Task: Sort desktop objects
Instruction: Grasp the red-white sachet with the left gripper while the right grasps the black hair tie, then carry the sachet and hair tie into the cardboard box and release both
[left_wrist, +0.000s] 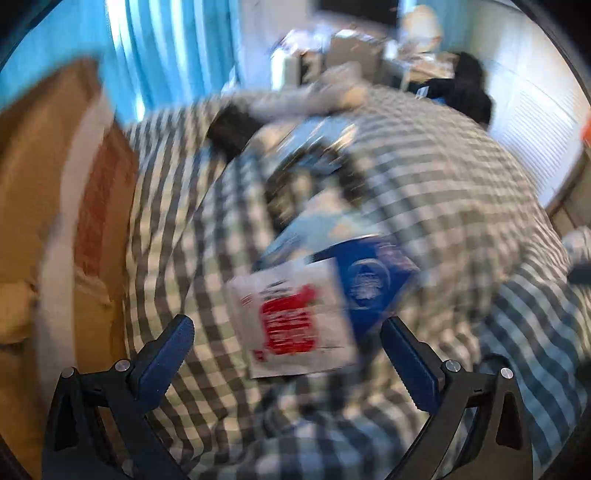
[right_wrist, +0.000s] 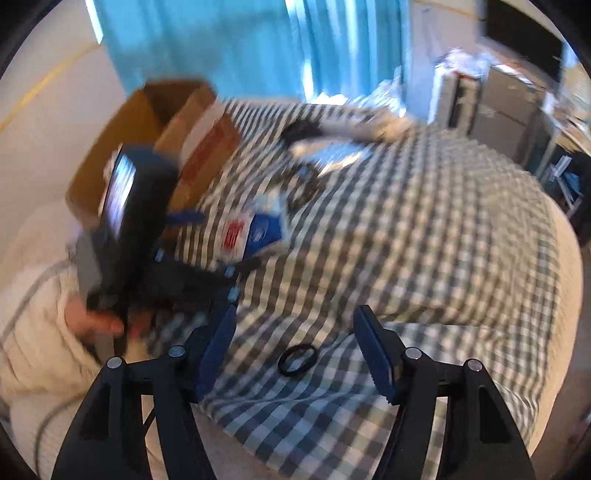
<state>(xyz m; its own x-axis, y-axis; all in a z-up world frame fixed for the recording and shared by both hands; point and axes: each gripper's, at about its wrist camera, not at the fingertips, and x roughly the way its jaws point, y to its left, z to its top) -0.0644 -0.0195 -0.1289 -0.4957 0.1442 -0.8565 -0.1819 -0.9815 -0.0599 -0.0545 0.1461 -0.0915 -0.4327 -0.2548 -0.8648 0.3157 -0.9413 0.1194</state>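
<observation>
1. The white-and-blue packet (left_wrist: 317, 314) lies flat on the checked cloth (left_wrist: 443, 192), just ahead of the left gripper (left_wrist: 288, 325).
2. Left gripper: jaws spread wide, empty.
3. A black ring (right_wrist: 297, 359) lies on the cloth between the fingers of the right gripper (right_wrist: 295, 325); jaws apart, no contact.
4. A cardboard box (right_wrist: 147, 122) stands at the cloth's far-left edge.

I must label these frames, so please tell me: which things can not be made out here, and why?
- Left wrist view: print on the red-and-white packet and blue packet, smeared by motion blur.
- Left wrist view: dark items farther up the checked cloth, too blurred to name.
- Right wrist view: inside of the cardboard box, hidden by the left gripper in front.
- Right wrist view: black ring, too small to identify.
</observation>
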